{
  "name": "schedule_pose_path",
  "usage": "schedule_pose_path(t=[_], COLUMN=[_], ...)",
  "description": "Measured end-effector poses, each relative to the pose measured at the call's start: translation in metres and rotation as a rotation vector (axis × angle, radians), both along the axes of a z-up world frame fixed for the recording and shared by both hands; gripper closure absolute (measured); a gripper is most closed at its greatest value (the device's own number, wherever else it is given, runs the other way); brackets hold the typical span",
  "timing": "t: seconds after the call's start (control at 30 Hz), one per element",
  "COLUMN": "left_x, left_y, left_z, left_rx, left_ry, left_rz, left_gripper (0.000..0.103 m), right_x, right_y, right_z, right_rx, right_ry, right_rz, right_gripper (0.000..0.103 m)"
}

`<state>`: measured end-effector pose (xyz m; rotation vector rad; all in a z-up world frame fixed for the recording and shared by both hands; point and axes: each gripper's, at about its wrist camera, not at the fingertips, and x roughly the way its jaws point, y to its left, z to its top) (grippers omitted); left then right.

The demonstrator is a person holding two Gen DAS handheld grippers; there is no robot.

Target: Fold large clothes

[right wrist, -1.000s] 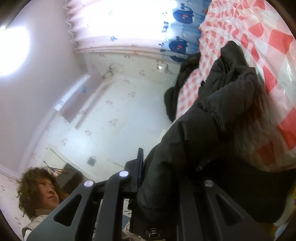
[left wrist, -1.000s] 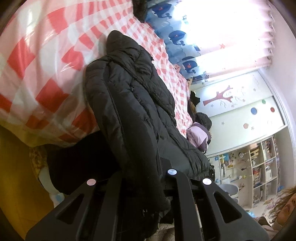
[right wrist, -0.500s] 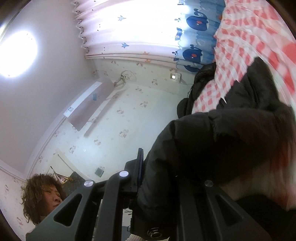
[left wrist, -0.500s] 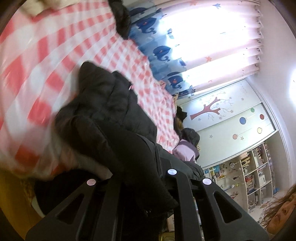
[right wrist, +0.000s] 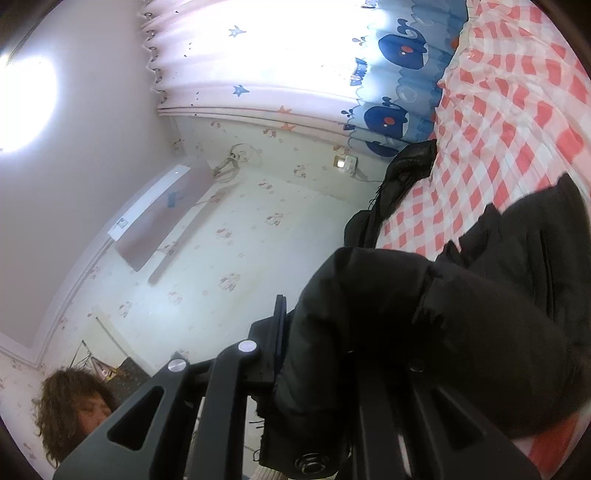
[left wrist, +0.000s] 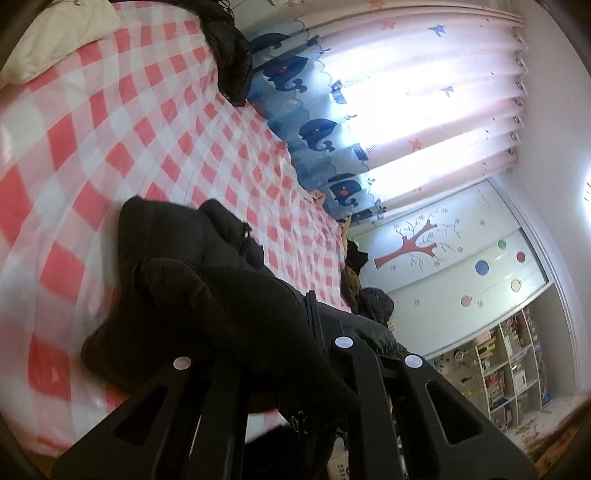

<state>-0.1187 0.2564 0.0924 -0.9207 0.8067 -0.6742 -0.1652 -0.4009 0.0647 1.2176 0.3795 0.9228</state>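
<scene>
A large black puffer jacket (left wrist: 207, 295) lies bunched on the red-and-white checked bed cover (left wrist: 110, 147). My left gripper (left wrist: 273, 354) is shut on a thick fold of the jacket, which drapes over and hides its fingertips. In the right wrist view the same jacket (right wrist: 461, 325) fills the lower right. My right gripper (right wrist: 332, 369) is shut on another fold of it, with the fabric bulging over the fingers. Both grippers hold the jacket's near edge raised over its far part on the bed.
A second dark garment (left wrist: 229, 55) lies at the bed's far edge by the whale-print curtain (left wrist: 317, 136). A cream pillow (left wrist: 55, 33) sits at the top left. More clothes (left wrist: 373, 306) pile at the bed's right end. A person (right wrist: 77, 413) stands beside the bed.
Both grippers have lifted and carried the held jacket edge forward over the bed. The jacket has doubled up, and more bed cover and curtain show beyond it.
</scene>
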Motion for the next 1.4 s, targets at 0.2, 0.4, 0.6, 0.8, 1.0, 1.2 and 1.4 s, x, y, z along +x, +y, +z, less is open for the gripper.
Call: schedule_pose_path(t=[0.2, 0.4, 0.6, 0.8, 1.0, 1.2, 1.4], left_x=[0.060, 0.119, 0.172, 0.211, 0.243, 0.266, 0.278], left_y=[-0.007, -0.017, -0.020, -0.023, -0.032, -0.042, -0.036], left_z=[-0.005, -0.028, -0.064, -0.102, -0.142, -0.181, -0.183], left_rx=[0.003, 0.012, 0.018, 0.032, 0.089, 0.160, 0.084], left_ry=[0.023, 0.073, 0.141, 0.201, 0.255, 0.328, 0.413], left_rz=[0.026, 0.072, 0.127, 0.170, 0.190, 0.206, 0.198], left_gripper=[0.096, 0.096, 0.096, 0.096, 0.095, 0.092, 0.083], right_x=[0.054, 0.107, 0.159, 0.203, 0.232, 0.248, 0.257], right_y=[-0.007, -0.015, -0.020, -0.019, -0.019, -0.017, -0.019], right_z=[-0.007, -0.027, -0.062, -0.102, -0.141, -0.165, -0.170], right_rx=[-0.019, -0.051, -0.090, -0.128, -0.169, -0.206, -0.189], right_ry=[0.067, 0.161, 0.284, 0.404, 0.499, 0.579, 0.628], right_rz=[-0.038, -0.074, -0.116, -0.148, -0.173, -0.171, -0.171], right_gripper=[0.091, 0.091, 0.091, 0.089, 0.089, 0.089, 0.068])
